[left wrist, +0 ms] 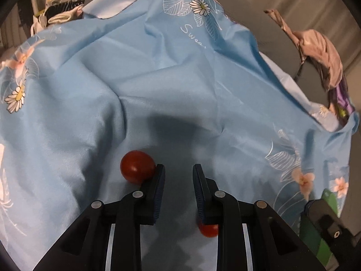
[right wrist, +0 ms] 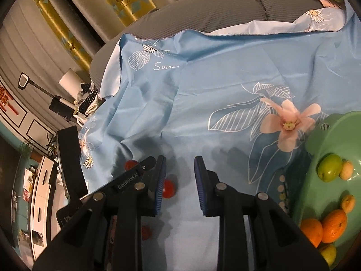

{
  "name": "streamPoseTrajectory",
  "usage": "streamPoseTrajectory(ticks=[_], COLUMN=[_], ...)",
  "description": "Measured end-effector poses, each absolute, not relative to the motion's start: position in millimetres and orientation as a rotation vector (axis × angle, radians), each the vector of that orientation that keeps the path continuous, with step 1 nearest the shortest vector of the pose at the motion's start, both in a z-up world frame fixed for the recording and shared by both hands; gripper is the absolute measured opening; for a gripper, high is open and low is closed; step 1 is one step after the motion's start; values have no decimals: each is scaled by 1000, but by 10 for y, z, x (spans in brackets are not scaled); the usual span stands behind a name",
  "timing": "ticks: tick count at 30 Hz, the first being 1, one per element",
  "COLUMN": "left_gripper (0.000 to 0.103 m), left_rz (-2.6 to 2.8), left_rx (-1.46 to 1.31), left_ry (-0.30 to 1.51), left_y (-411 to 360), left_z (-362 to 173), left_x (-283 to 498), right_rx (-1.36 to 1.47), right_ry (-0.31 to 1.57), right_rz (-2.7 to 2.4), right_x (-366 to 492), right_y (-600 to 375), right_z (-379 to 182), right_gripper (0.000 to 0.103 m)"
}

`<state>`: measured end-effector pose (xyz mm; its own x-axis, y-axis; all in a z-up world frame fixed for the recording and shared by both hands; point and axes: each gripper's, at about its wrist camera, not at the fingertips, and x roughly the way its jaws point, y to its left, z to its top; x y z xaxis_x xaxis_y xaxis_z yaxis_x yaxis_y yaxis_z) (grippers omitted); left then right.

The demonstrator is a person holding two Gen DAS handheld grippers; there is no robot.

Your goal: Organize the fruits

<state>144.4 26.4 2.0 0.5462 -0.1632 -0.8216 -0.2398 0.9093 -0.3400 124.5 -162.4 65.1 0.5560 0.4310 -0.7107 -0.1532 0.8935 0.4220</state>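
Small red fruits lie on a light blue flowered cloth (left wrist: 180,79). In the left wrist view one red fruit (left wrist: 137,166) touches the outside of my left gripper's (left wrist: 178,169) left finger, and a second red fruit (left wrist: 208,230) peeks from under the right finger. The jaws are shut with nothing between them. In the right wrist view my right gripper (right wrist: 180,160) is also shut and empty above the cloth. Three red fruits (right wrist: 169,188) lie to its left. A green bowl (right wrist: 320,135) at right holds a green apple (right wrist: 329,167), oranges (right wrist: 334,225) and small yellow fruits.
The cloth covers a grey ribbed cushion (right wrist: 225,11). A crumpled beige garment (left wrist: 320,47) lies at its far right edge and more clothes (left wrist: 61,11) at the far left. The left gripper's black housing (right wrist: 70,164) shows left of my right gripper.
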Motion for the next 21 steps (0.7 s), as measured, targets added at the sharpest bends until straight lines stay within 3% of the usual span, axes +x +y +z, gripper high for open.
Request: streamPoseTrajectory(ticks=[14,21], left_gripper=[25,25], left_rz=[56,99], left_rx=[-446,-465], left_ry=[950,993], left_y=[477,556], left_z=[352,229], left_x=[1196,1243], right_rx=[320,365], right_ry=[970,990], right_rz=[322,308], right_x=[1340,1439], right_y=[-1644,-1718], right_z=[508,427], right_gripper=[27,38])
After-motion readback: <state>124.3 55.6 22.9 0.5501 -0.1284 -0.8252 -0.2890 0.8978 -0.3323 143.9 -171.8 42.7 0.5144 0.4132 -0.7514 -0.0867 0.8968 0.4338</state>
